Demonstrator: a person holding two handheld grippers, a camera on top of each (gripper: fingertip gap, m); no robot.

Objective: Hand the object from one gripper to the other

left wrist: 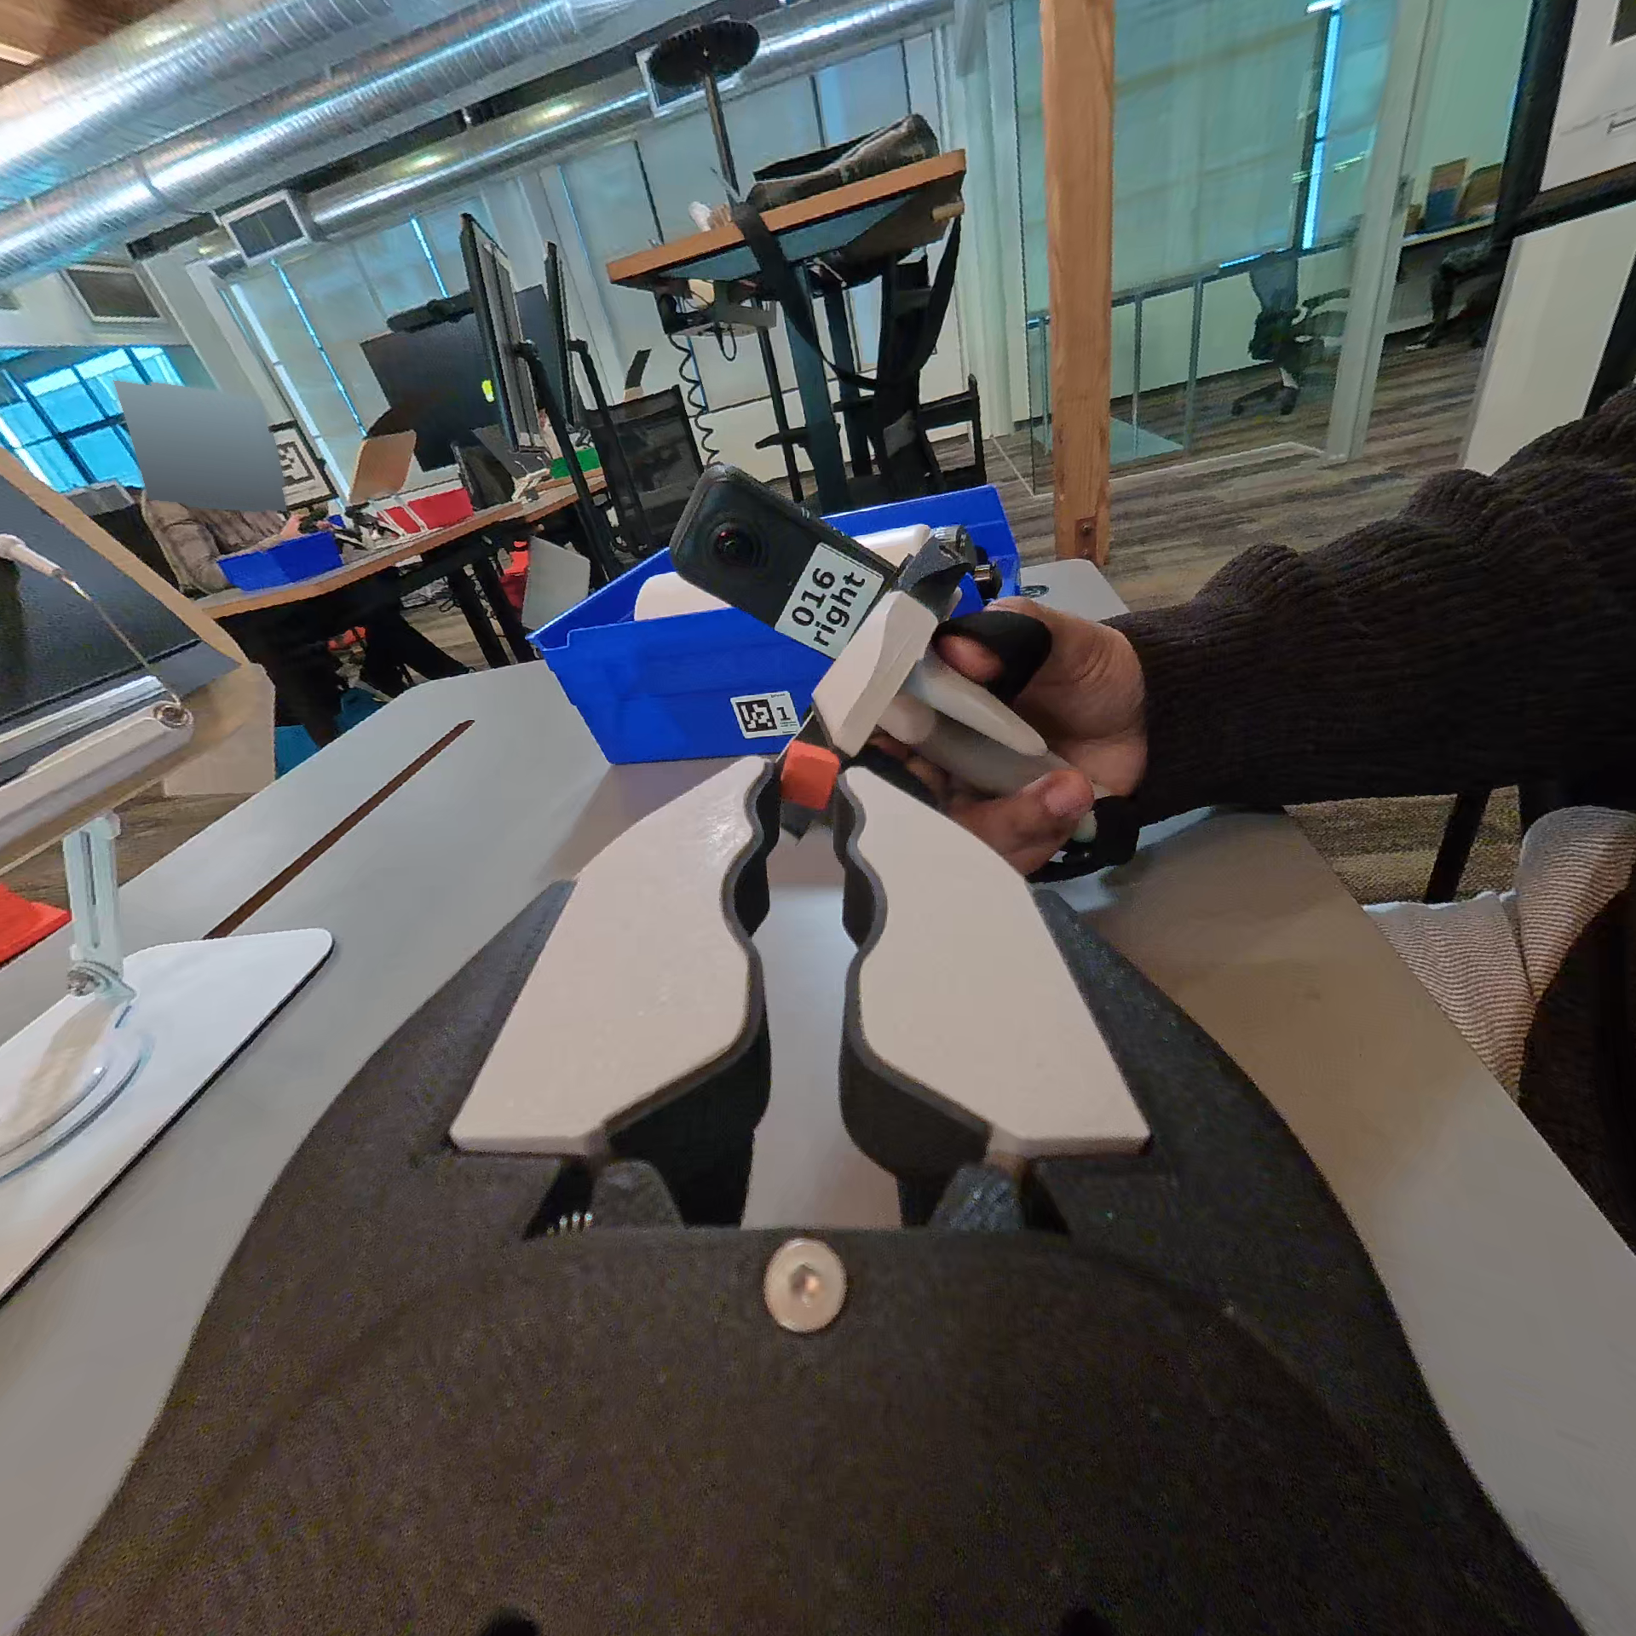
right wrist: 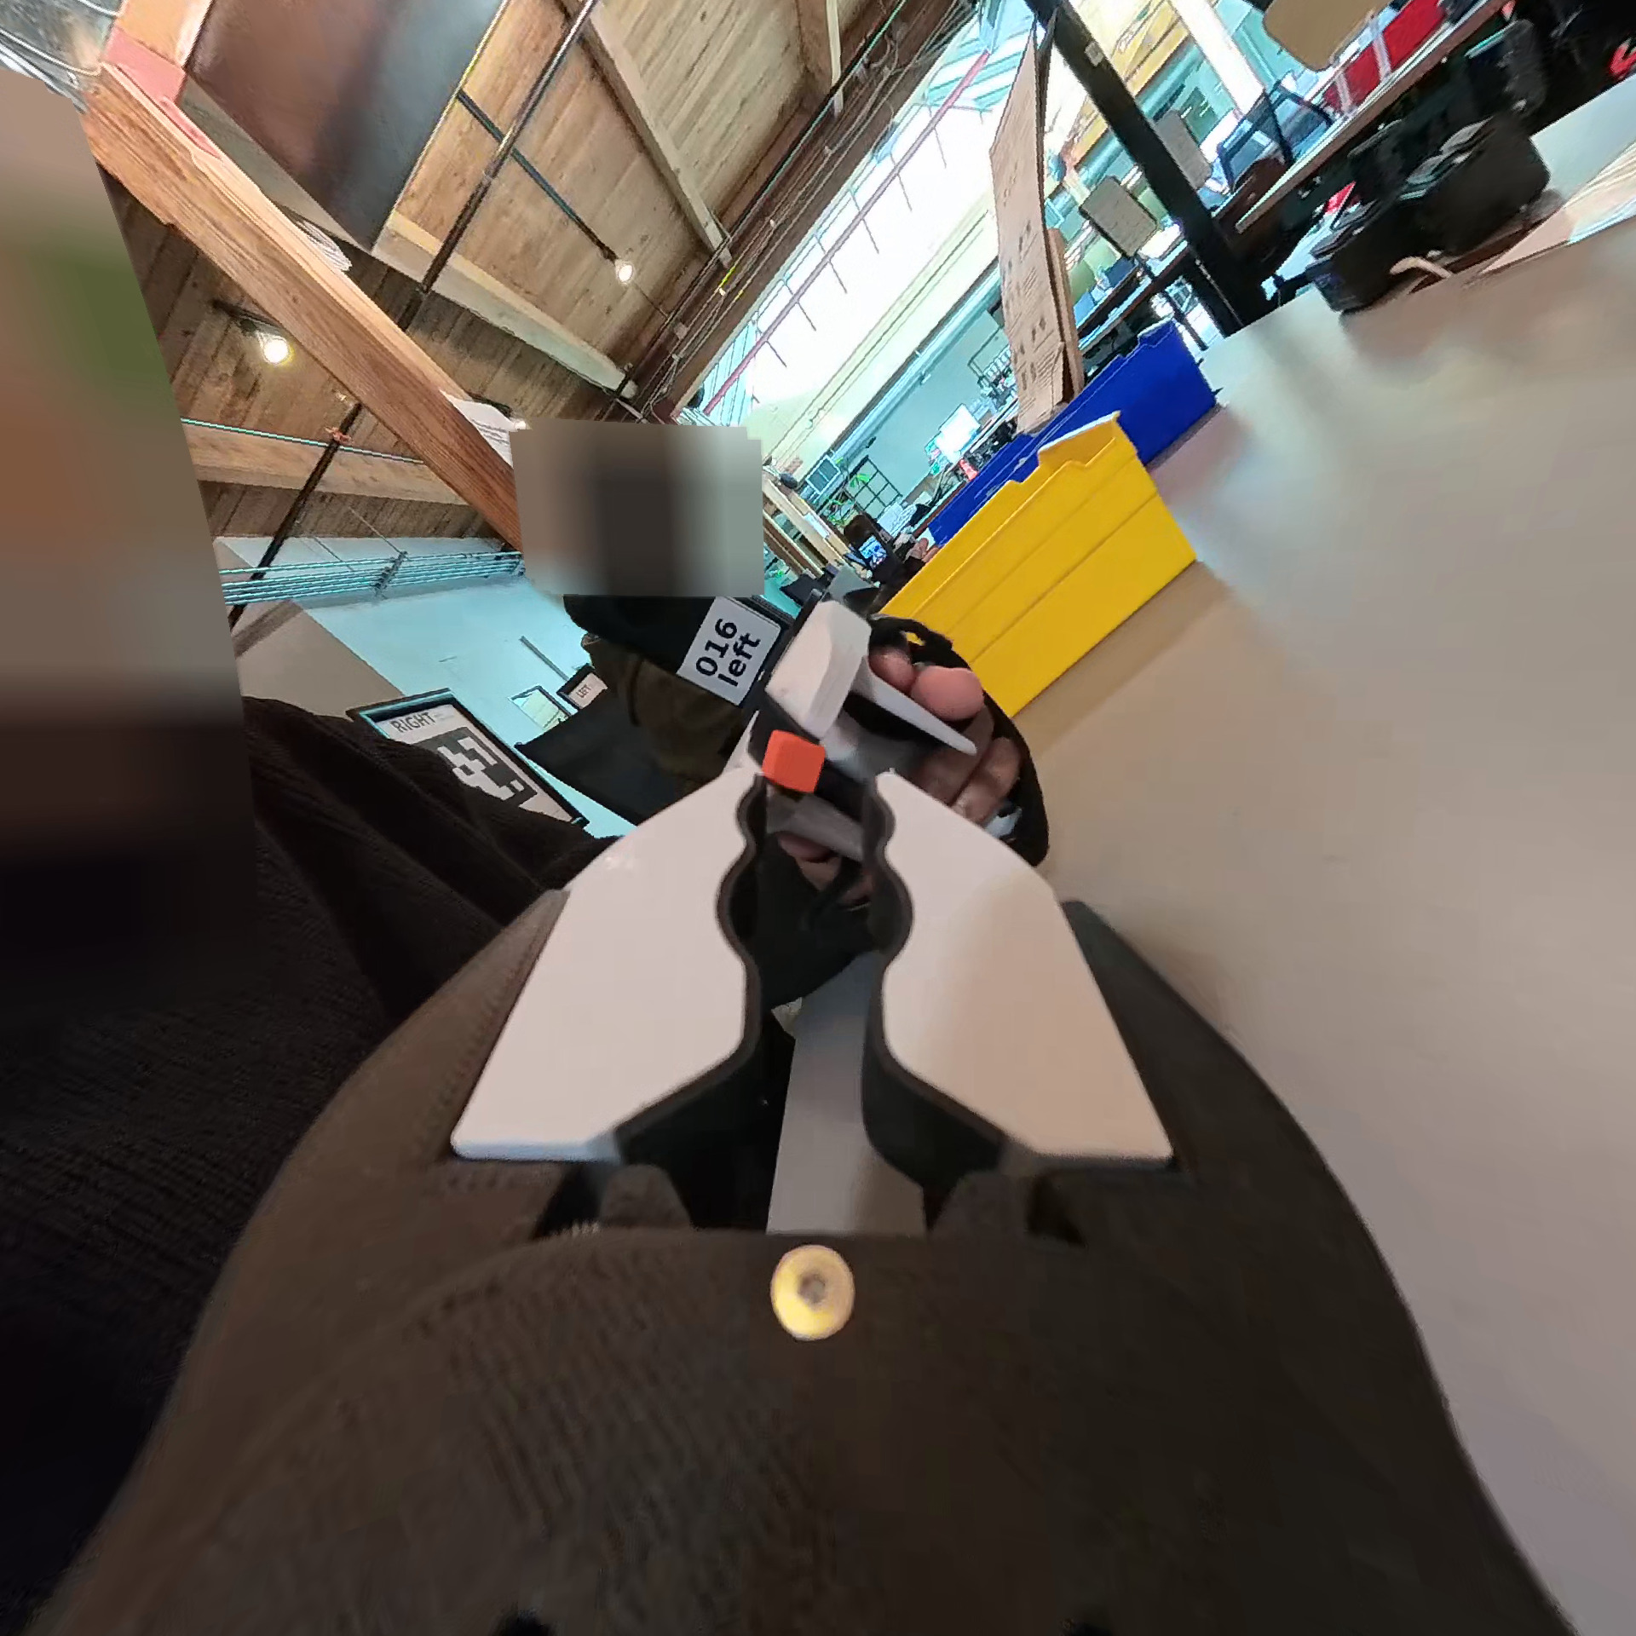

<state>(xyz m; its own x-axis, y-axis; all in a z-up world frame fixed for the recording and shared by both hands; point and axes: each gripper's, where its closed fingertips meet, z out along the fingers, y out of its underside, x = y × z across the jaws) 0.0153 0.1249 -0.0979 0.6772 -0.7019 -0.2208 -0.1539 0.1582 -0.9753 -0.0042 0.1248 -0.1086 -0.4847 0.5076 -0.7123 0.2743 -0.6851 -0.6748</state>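
Shows two hand-held tongs meeting tip to tip above a pale grey surface [left wrist: 496, 797], in an open workshop. Places the left tongs [left wrist: 807, 797] closed on a small orange cube [left wrist: 807, 772], pinched at the very fingertips and lifted clear of the surface. Brings in the right tongs [right wrist: 814, 783] from the opposite side, gripped by a hand [left wrist: 1062, 708] in a dark knitted sleeve, tips level with the cube. Leaves those right tongs a little apart, the gap wider than the cube; seems to put the cube at or just past their tips, though cannot be sure from this angle whether either finger touches it. Sets a blue bin [left wrist: 673, 682] behind the meeting point and a yellow bin [right wrist: 1062, 567] off to the side, both resting on the surface.

Reads as the middle of the handover: cube picked up, raised and presented, receiving tongs lined up. Remains to close the right tongs on the cube, then open the left and draw it away.
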